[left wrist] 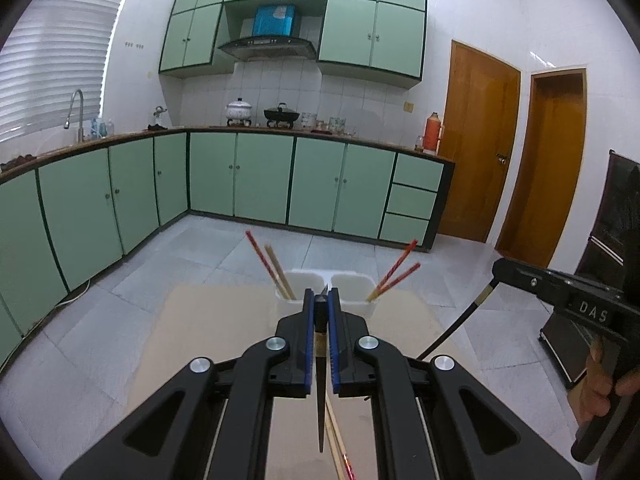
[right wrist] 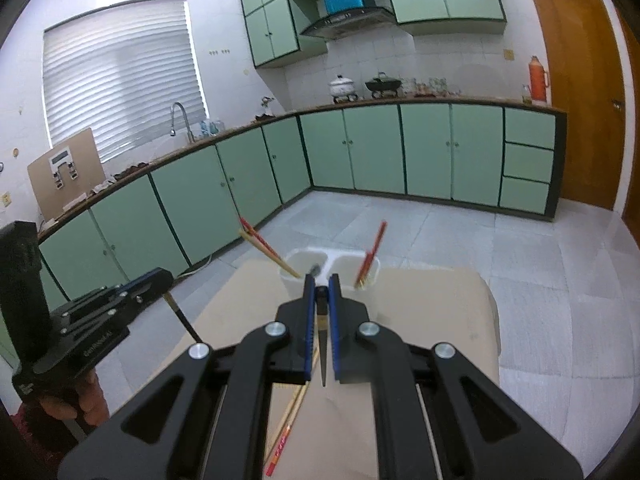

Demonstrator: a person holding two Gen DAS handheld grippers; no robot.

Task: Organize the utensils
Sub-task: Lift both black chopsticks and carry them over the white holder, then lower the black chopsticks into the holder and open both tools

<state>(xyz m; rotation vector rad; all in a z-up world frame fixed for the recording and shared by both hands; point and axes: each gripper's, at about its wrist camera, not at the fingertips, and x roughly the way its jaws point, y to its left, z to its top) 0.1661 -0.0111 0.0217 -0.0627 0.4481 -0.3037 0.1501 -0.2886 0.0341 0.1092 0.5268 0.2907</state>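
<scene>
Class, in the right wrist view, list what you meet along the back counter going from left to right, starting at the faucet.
Faucet → white pot → dark wok → orange thermos.

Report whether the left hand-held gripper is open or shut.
Shut: the left hand-held gripper has its blue pads clamped on a black chopstick running between them.

Red chopsticks point(left wrist: 394, 276) (white holder point(left wrist: 352, 286))

Left gripper point(left wrist: 321, 300), right gripper point(right wrist: 321, 284): matte black linkage arms, silver round pivot screws, blue ribbed finger pads, white lettering on handles.
</scene>
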